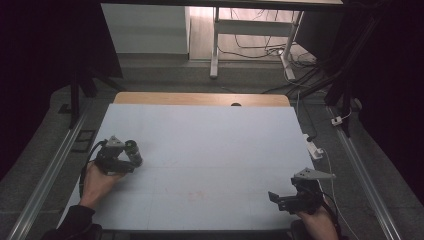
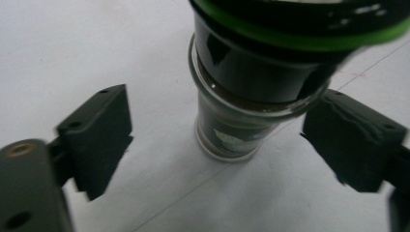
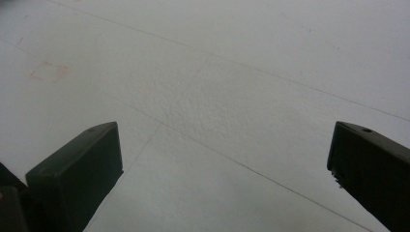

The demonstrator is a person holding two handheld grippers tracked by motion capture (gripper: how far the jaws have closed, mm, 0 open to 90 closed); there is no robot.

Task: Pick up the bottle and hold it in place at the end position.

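1. Small glass jar [image 2: 232, 130] with dark contents stands upright on the white table top [image 1: 210, 150]; a black cap with a green ring sits at its top, seen close in the left gripper view. In the high view the jar [image 1: 133, 152] is near the table's left edge, about 9 o'clock from the table's centre.
2. Left gripper [image 2: 217, 145]: jaws spread to either side of the jar, one at 9 o'clock of it, one at 3 o'clock. The 9 o'clock pad stands clearly apart from the glass. The 3 o'clock pad is just beside the cap's rim; contact cannot be told. No pinch visible.
3. In the high view the left gripper [image 1: 120, 159] lies just at 8 o'clock of the jar, held in the person's left hand [image 1: 97, 182].
4. Right gripper [image 1: 280, 199]: well apart from the jar, near the table's front right corner, about 4 o'clock from centre. Its jaws are spread wide over bare table top [image 3: 217, 96], nothing between them.
5. Faint pinkish mark [image 3: 48, 71] on the surface, at 10 o'clock in the right gripper view.
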